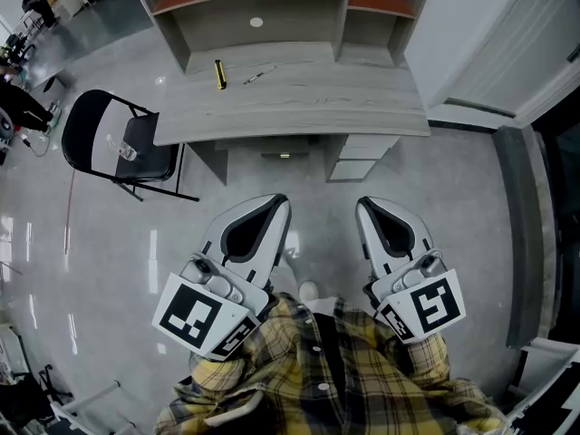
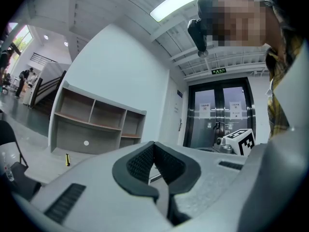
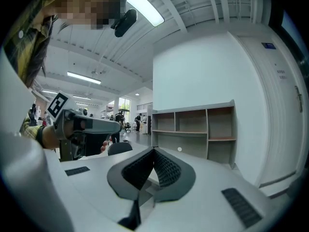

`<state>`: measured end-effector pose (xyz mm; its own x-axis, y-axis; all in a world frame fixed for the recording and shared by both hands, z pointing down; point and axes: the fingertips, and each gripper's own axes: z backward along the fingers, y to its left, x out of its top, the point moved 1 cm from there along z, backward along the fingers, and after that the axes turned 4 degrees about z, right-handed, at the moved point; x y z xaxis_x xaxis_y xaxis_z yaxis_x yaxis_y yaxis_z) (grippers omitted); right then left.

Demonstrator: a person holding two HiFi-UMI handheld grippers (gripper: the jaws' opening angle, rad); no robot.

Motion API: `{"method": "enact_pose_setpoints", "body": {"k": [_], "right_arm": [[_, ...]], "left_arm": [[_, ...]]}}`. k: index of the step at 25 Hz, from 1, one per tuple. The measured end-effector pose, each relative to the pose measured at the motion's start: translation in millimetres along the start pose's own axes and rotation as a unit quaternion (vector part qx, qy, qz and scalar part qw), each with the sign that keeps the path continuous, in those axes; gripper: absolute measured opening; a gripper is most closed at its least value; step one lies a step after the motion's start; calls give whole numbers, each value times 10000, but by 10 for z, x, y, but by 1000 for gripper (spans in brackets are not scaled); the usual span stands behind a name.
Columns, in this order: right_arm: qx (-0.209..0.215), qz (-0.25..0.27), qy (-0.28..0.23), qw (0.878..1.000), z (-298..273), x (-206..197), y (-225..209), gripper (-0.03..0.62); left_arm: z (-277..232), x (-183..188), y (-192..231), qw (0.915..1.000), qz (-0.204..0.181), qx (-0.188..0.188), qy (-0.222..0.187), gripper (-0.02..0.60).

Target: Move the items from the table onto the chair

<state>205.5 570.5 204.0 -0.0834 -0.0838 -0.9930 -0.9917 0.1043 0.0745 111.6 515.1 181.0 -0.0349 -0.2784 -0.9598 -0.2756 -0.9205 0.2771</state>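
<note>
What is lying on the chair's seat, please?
A clear bottle lies on the chair's black seat. The seat corner nearest the table is covered by the tabletop, so that part cannot be seen.

shirt (image 1: 362, 383) yellow plaid | left claw (image 1: 282, 198) white, black pads (image 2: 138, 164) | right claw (image 1: 362, 202) same

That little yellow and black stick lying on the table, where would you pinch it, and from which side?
Probably around its middle, coming down from above. The yellow and black stick lies flat on the table, long and thin, pointing away from the person, so jaws closing across its narrow width from left and right should catch it best.
</note>
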Motion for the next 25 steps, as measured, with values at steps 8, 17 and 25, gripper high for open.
{"method": "enact_pose_setpoints", "body": {"k": [8, 17, 25], "right_arm": [[-110, 17, 6, 9999, -954, 113, -165, 11], [-245, 20, 54, 9997, -2095, 207, -219, 11], [-384, -60, 287, 9988, -2659, 159, -271, 10]], "left_arm": [[-354, 315, 907, 10000, 6, -85, 14, 0], [-606, 619, 1975, 9997, 19, -223, 110, 0], [-754, 725, 2575, 9992, 130, -293, 218, 0]]}}
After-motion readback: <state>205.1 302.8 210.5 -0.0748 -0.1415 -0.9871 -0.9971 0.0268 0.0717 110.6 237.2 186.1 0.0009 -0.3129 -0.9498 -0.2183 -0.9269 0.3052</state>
